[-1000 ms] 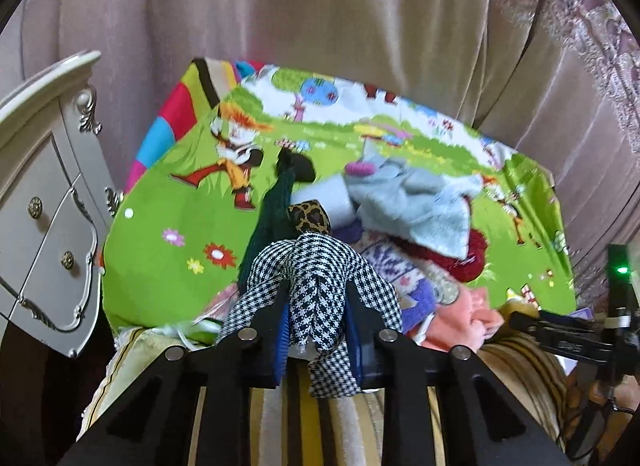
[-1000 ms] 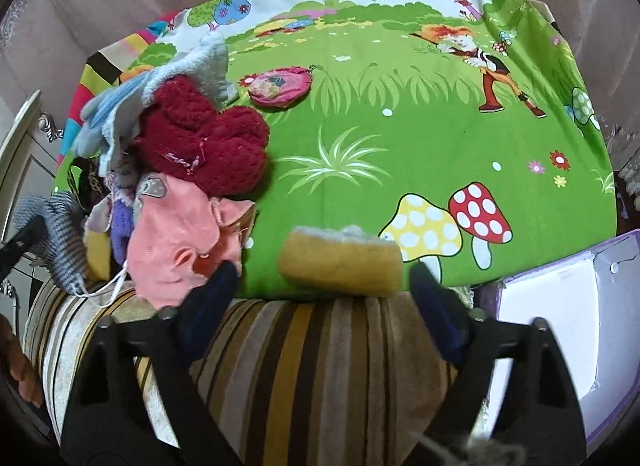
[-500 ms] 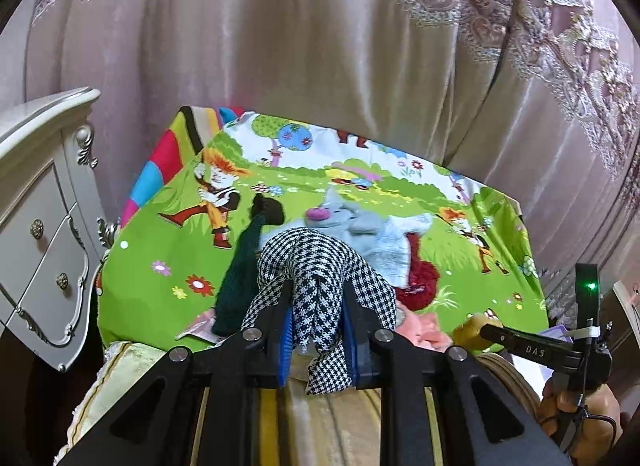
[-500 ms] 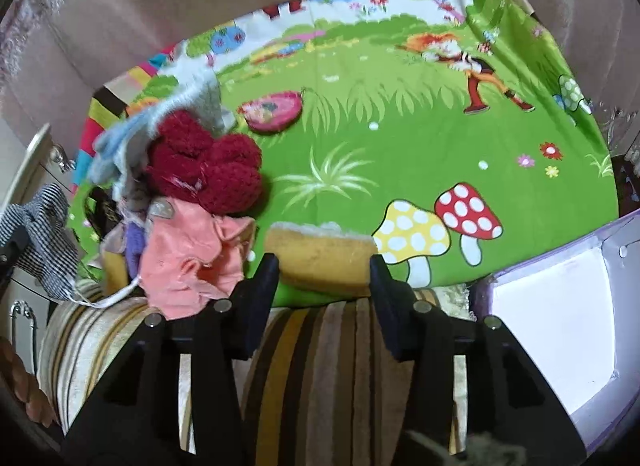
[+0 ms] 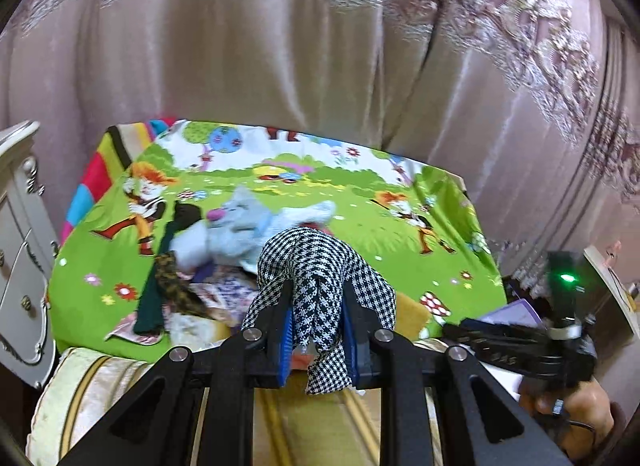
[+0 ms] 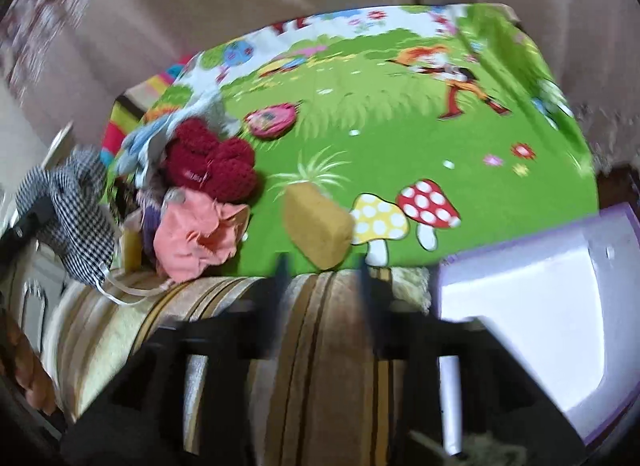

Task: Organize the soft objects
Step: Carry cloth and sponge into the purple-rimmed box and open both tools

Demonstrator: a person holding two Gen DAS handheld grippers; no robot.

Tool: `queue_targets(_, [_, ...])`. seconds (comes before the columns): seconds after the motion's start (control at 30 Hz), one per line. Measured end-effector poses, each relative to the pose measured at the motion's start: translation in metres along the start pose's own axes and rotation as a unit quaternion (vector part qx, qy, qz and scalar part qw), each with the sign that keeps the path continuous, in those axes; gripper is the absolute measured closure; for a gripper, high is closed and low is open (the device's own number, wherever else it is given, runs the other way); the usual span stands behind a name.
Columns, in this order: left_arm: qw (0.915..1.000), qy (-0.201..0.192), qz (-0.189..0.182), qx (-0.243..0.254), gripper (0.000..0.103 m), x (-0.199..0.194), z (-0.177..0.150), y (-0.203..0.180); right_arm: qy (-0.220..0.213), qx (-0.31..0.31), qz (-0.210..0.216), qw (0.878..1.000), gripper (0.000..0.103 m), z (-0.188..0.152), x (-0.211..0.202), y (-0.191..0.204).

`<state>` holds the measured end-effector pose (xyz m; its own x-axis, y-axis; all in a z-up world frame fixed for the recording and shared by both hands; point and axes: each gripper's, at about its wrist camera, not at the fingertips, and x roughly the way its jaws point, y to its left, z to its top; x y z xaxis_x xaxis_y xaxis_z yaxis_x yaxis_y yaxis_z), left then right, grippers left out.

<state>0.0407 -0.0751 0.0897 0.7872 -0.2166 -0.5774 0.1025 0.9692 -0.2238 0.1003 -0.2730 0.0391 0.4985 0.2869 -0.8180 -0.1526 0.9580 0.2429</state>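
With the left tool [image 5: 316,330] clamped on the houndstooth cloth [image 5: 320,270] raised above the bed edge, the right tool [image 6: 322,266], its empty jaws opening, sits just below the mustard-yellow pad [image 6: 316,225], whose long axis runs diagonally.

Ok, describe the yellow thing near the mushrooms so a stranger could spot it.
Find the green cartoon cloth on the bed, then its near edge by the printed mushrooms. Left of them lies a mustard-yellow soft block, alone, plain and boxy, apart from the crumpled pile.
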Motion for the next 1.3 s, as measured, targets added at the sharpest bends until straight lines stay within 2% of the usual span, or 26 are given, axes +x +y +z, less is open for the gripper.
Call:
queue_targets(0.03, [1.0,0.001,-0.003,0.006,0.081,0.0,0.0,-0.006,0.006,-0.02,-0.003,1.0,0.021,0.004,0.007,0.001])
queue_targets(0.17, [0.9997,0.006,-0.011,0.018,0.081,0.0,-0.003,-0.021,0.045,-0.071,-0.009,0.996,0.02,0.023,0.042,-0.004])
queue_targets(0.27, [0.9997,0.01,-0.012,0.021,0.081,0.002,-0.003,-0.027,0.083,-0.113,-0.034,0.99,0.02,0.032,0.079,-0.003])
queue_targets(0.37, [0.9995,0.016,-0.012,0.026,0.081,0.006,-0.004,-0.032,0.085,-0.136,-0.063,0.985,0.02,0.038,0.097,-0.005])
queue_targets(0.4, [0.9994,0.018,-0.013,0.027,0.081,0.007,-0.004,-0.034,0.088,-0.143,-0.062,0.984,0.022,0.038,0.101,-0.005])
queue_targets(0.43, [0.9993,0.021,-0.015,0.028,0.081,0.009,-0.003,-0.035,0.091,-0.148,-0.055,0.983,0.037,0.039,0.104,-0.005])
queue_targets(0.47, [0.9991,0.023,-0.018,0.031,0.081,0.011,-0.003,-0.037,0.091,-0.14,-0.04,0.985,0.048,0.038,0.103,-0.007])
queue_targets(0.5, [0.999,0.024,-0.019,0.033,0.081,0.012,-0.003,-0.04,0.092,-0.131,-0.035,0.987,0.048,0.038,0.101,-0.011])
queue_targets(0.67, [0.9974,0.037,-0.039,0.047,0.081,0.024,-0.005,-0.061,0.036,-0.092,-0.041,0.994,0.049,0.031,0.054,-0.032])
queue_targets(0.8, [0.9942,0.049,-0.068,0.068,0.081,0.035,-0.007,-0.091,-0.021,-0.051,-0.073,0.996,0.049,0.012,-0.005,-0.066])
queue_targets(0.93, [0.9881,0.06,-0.102,0.098,0.081,0.047,-0.008,-0.131,-0.062,-0.009,-0.12,0.991,0.048,-0.004,-0.051,-0.1])
queue_targets(1.1, [0.9793,0.079,-0.138,0.125,0.081,0.067,-0.007,-0.176,-0.085,0.034,-0.147,0.985,0.047,-0.024,-0.088,-0.133])
queue_targets(1.23, [0.9697,0.099,-0.173,0.142,0.08,0.083,-0.009,-0.211,-0.098,0.062,-0.152,0.982,0.045,-0.036,-0.107,-0.151])
queue_targets(1.3, [0.9655,0.108,-0.184,0.149,0.074,0.092,-0.01,-0.223,-0.094,0.068,-0.151,0.982,0.042,-0.038,-0.109,-0.155])
